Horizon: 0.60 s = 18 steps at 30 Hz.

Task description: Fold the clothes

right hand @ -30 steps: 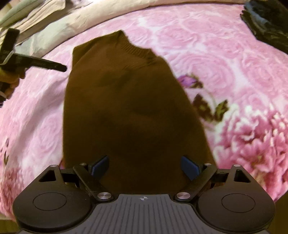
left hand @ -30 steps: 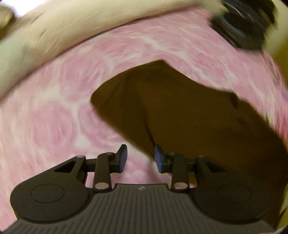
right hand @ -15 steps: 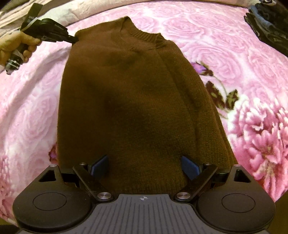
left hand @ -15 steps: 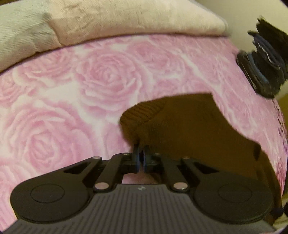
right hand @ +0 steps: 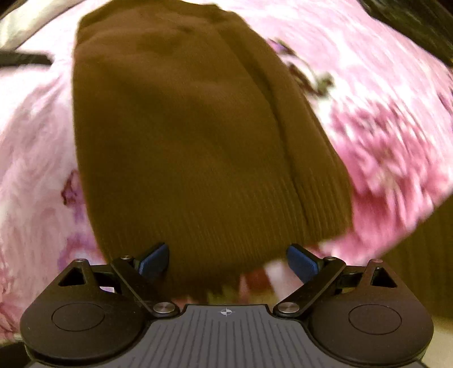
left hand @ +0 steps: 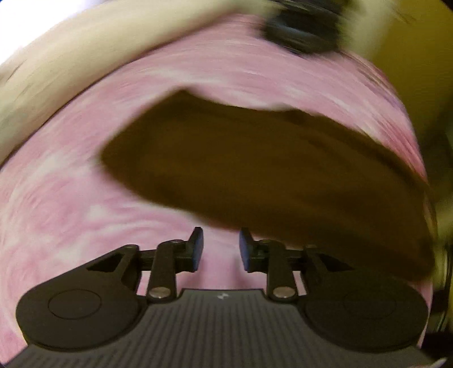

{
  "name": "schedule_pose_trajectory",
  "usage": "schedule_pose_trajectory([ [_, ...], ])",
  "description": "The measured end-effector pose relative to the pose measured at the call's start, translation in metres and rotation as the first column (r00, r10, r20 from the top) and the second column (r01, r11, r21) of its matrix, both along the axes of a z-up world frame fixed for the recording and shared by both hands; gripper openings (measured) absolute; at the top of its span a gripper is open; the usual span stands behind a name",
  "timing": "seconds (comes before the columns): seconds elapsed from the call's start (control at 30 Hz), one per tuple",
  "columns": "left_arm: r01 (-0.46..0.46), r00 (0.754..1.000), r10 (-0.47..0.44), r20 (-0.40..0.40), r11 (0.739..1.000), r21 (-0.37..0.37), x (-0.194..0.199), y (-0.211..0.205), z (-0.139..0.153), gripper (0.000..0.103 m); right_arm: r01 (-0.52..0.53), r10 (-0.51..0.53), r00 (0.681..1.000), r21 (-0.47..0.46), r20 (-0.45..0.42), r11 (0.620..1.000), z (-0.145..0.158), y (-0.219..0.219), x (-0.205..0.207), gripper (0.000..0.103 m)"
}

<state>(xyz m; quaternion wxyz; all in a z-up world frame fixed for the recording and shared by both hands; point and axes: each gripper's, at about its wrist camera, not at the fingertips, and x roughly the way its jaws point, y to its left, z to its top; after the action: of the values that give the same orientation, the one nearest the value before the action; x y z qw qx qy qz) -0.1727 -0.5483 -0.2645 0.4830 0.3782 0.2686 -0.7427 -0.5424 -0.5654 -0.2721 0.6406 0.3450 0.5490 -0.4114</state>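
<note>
A brown knit sweater (right hand: 192, 127) lies flat on the pink rose-print bedspread (right hand: 382, 119), its ribbed hem toward the right wrist camera. My right gripper (right hand: 226, 259) is open and empty, its blue-padded fingers straddling the hem edge. In the left wrist view the sweater (left hand: 269, 169) lies ahead and to the right. My left gripper (left hand: 220, 246) is open and empty, just short of the sweater's near edge, over bare bedspread (left hand: 70, 198). The left gripper shows as a dark bar (right hand: 25, 59) at the far left in the right wrist view. Both views are motion-blurred.
A dark pile of clothes (left hand: 303, 31) lies at the far end of the bed, also in the right wrist view (right hand: 419, 25). A beige blanket or pillow (left hand: 85, 62) borders the bed. The bed's edge (right hand: 396, 235) drops off at the right.
My left gripper was shut on the sweater's shoulder edge half a second ago; it has let go, opened and pulled back. My right gripper has moved closer to the hem, staying open.
</note>
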Motion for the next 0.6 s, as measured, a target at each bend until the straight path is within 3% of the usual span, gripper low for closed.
schedule_pose_trajectory([
  [0.03,0.095,0.995,-0.095,0.027,0.995,-0.027,-0.023,0.015,0.001,0.033,0.013,-0.013,1.000,-0.006,-0.001,1.000,0.005,0.006,-0.005,0.094],
  [0.1,0.276,0.960,-0.270,0.078,0.958,-0.078,-0.064,0.047,0.002,0.042,0.021,-0.021,1.000,-0.027,-0.006,0.999,0.016,0.018,-0.013,0.094],
  [0.17,0.402,0.912,-0.385,0.140,0.908,-0.119,-0.094,0.073,-0.001,0.049,0.019,-0.020,1.000,-0.046,-0.002,0.999,0.028,0.027,-0.021,0.094],
  [0.27,0.559,0.821,-0.517,0.241,0.812,-0.164,-0.136,0.109,-0.007,0.050,0.010,-0.010,1.000,-0.067,0.006,0.998,0.043,0.037,-0.032,0.094],
  [0.43,0.726,0.662,-0.599,0.450,0.661,-0.189,-0.181,0.143,-0.031,0.051,-0.066,0.068,0.997,-0.080,0.022,0.995,0.050,0.034,-0.046,0.094],
  [0.6,0.814,0.493,-0.592,0.638,0.573,-0.097,-0.206,0.150,-0.062,0.051,-0.166,0.174,0.982,-0.102,0.074,0.981,0.045,0.016,-0.071,0.094],
])
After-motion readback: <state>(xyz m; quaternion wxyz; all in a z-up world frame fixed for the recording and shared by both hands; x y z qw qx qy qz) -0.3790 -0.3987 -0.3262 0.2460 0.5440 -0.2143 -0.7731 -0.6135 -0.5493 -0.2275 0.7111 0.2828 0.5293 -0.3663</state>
